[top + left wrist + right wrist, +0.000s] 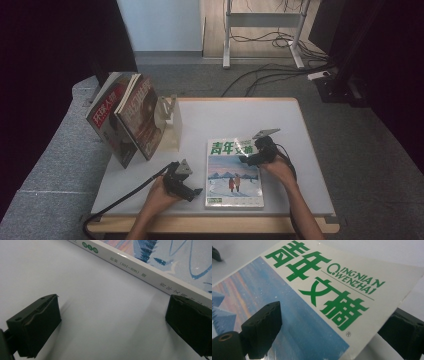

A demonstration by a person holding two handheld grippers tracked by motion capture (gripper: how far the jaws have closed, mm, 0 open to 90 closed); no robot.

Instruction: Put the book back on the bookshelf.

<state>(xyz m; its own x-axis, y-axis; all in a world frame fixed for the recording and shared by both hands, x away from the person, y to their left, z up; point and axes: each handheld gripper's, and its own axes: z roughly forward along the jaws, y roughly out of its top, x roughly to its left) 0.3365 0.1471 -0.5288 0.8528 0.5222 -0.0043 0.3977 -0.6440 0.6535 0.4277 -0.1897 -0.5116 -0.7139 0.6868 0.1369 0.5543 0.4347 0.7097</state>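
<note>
Magazine: the magazine (234,172) lies flat on the white table (200,120), near the front edge and a little right of the middle, cover up.
Writing: green Chinese title characters, and beside them "QINGNIAN WENZHAI" (357,281); the spine in the left gripper view has small print with "(801–806)" (129,268).
Cover picture: a snowy scene with small figures.
Right gripper: the right gripper (250,156) is at the right edge of the magazine, near its far corner. One jaw is above the cover and the other beyond the edge, apart, and I see no pad pressing on the paper.
Left gripper: the left gripper (192,191) rests on the table just beside the spine, near the front left corner of the magazine, jaws wide and nothing between them.
Other things: two magazines (127,117) stand leaning in a holder (172,122) near the far left corner.
Risk: if the right jaws catch the cover sheet alone, I think it can bend or tear.
Risk: the magazine may slide on the smooth table if the left gripper does not steady it.
</note>
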